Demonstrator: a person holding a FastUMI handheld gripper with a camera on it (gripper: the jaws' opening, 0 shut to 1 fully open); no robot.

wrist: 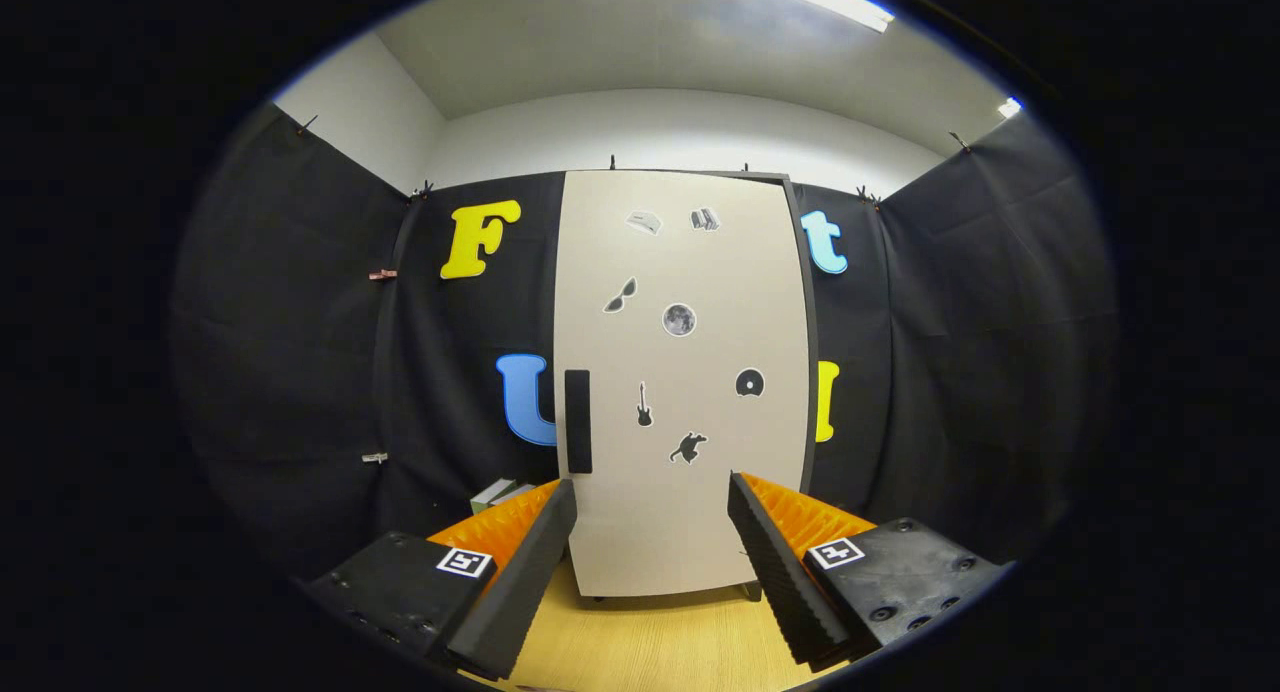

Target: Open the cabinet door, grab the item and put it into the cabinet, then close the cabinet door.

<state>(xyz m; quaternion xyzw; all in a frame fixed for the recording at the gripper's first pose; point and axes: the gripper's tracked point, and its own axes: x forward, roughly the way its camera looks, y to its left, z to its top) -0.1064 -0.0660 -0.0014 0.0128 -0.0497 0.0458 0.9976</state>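
Observation:
A tall beige cabinet stands on the wooden table straight ahead of me, its door closed and covered with small stickers. A dark vertical handle sits on the door's left edge. My gripper is open, its two fingers spread wide and apart from the cabinet, with nothing between them; the door's lower part shows in the gap. A pale box-like item lies on the table to the left of the cabinet, mostly hidden behind my left finger.
The wooden tabletop runs from my fingers up to the cabinet's feet. Black cloth walls close the booth on the left, back and right, with white wall and ceiling above.

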